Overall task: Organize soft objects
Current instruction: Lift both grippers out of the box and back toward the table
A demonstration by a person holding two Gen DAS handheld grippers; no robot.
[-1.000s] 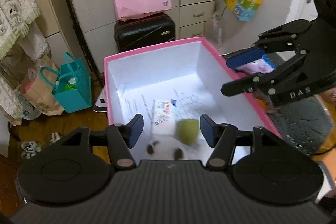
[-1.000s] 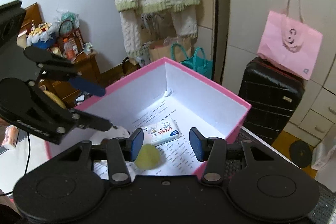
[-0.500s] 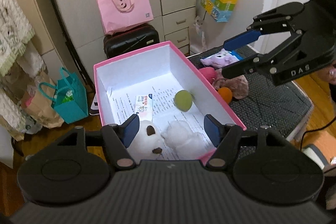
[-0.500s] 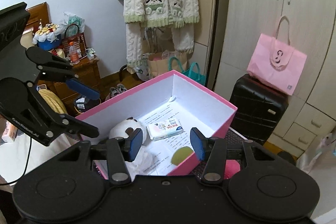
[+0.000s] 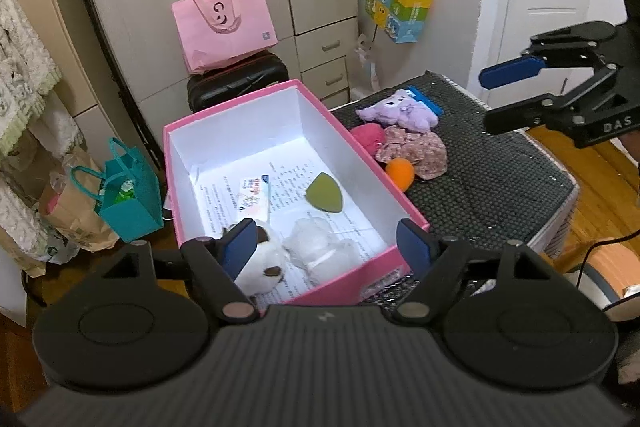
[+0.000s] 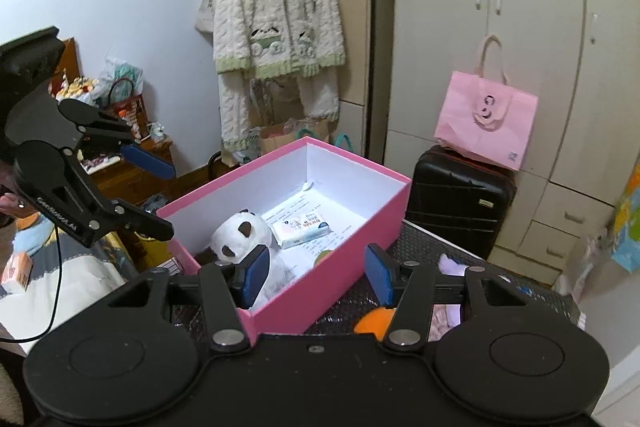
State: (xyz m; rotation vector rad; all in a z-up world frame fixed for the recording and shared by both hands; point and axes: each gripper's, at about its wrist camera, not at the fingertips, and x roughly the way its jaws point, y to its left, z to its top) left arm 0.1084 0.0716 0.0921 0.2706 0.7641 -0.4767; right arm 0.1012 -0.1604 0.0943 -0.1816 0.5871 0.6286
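A pink box [image 5: 360, 151] with white walls holds a panda plush [image 5: 264, 263], a white soft bundle [image 5: 320, 247], a green ball [image 5: 325, 193] and a tissue pack [image 5: 254, 195]. My left gripper [image 5: 326, 247] hovers over the box's near end. Its jaws are opening and nothing is between them. My right gripper [image 6: 316, 275] stands open and empty by the box's [image 6: 360, 239] side wall, above the panda [image 6: 240, 231]. On the black mat [image 5: 500, 179] beside the box lie a purple plush [image 5: 404, 109], a pink ball [image 5: 370, 137], a floral fabric piece [image 5: 416, 151] and an orange ball [image 5: 400, 173].
Behind the box a pink bag [image 5: 224, 23] sits on a black suitcase [image 5: 236, 87]. A teal bag [image 5: 128, 199] stands on the floor at the left. A knitted cardigan [image 6: 276, 11] hangs by the wardrobe. A white door [image 5: 540, 7] is at the back right.
Both grippers have drawn back and up from the box. The left jaws have spread wider. The panda and the white bundle now lie loose at the box's near end.
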